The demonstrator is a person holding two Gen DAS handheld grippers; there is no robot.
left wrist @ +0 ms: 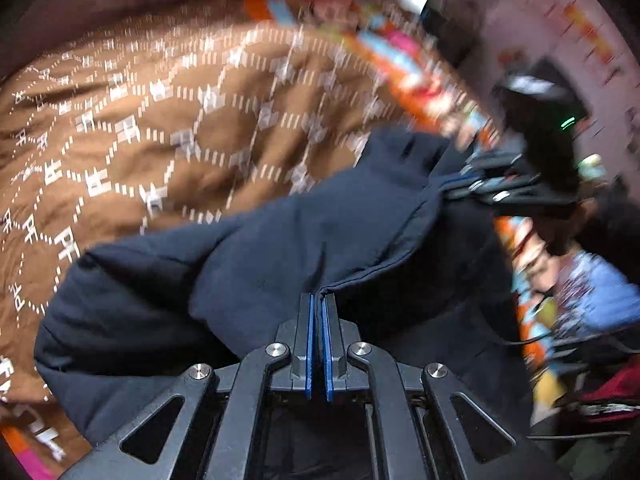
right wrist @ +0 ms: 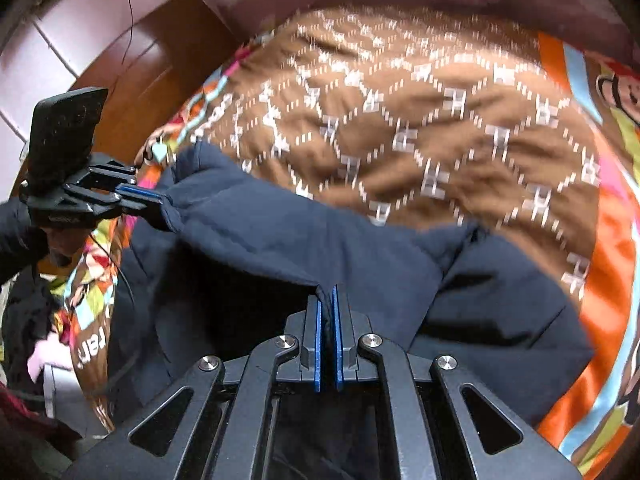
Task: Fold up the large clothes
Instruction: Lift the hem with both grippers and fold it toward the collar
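Item: navy padded jacket [left wrist: 256, 272], lying on the brown patterned blanket [left wrist: 160, 128]. Left gripper [left wrist: 319, 304] pinches one edge; right gripper [right wrist: 326, 296] pinches the same edge further along. Held edge spans between them, body apparently hanging blanketward; blurred.

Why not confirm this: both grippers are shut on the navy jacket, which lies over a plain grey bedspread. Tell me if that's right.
One thing is wrong: the bedspread is brown with a white pattern, not plain grey, as the right wrist view shows. The left gripper and right gripper are indeed shut on the navy jacket.
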